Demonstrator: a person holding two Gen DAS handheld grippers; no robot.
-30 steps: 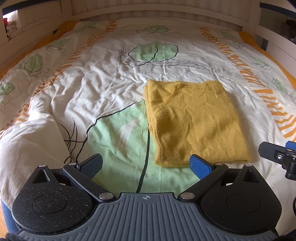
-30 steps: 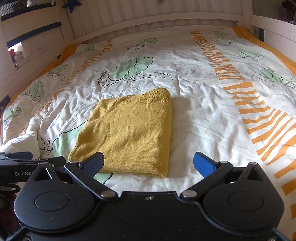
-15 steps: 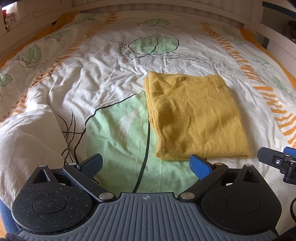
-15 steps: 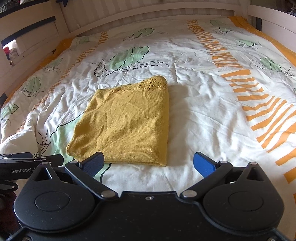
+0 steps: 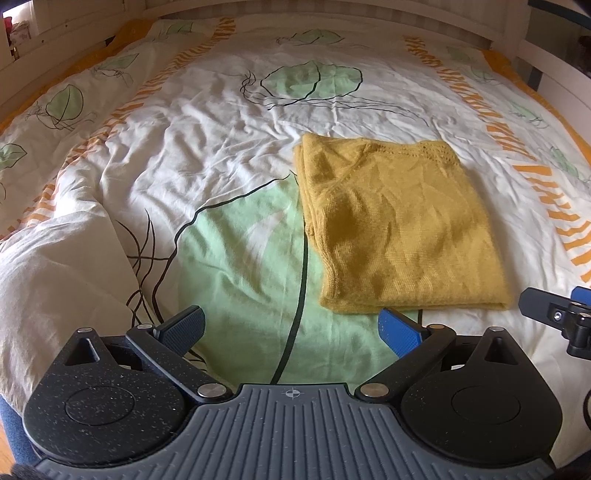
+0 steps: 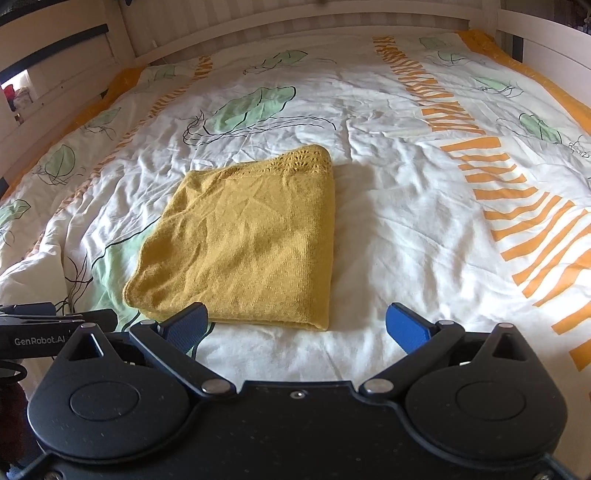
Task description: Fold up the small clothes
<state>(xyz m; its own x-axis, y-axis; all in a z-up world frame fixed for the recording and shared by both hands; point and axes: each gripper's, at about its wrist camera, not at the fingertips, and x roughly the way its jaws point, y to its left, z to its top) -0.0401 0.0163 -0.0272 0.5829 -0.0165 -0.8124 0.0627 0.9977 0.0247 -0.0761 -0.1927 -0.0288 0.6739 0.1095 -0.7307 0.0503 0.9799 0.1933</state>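
Left gripper [image 5: 291,328]: lowest in the left wrist view, jaws spread wide and holding nothing; only green-printed bedding lies between its fingers.
Right gripper [image 6: 295,325]: bottom of the right wrist view, jaws likewise wide apart and empty, hovering just short of the near edge of the cloth.
Yellow knit top [image 6: 247,240]: lies flat on the duvet [image 6: 406,229], already folded into a rough rectangle with several layers showing at its edges. In the right view it sits centre-left, its near hem close above the left fingertip. In the left view [image 5: 399,229] it sits right of centre, off to the right of that gripper's line.
Long axis: runs from near to far, away from both cameras, with the lacy knit band at the far end.
Nearer hand: by this judgement the right one, whose open jaws almost face the near hem; the left must swing rightward to reach the stacked edge on its side.
Likely step: either one more fold, near hem carried to the far band, or the fold is finished; the views alone do not settle it.
Bed frame [image 6: 258,22]: pale wooden rail across the top of both views, well beyond the cloth.
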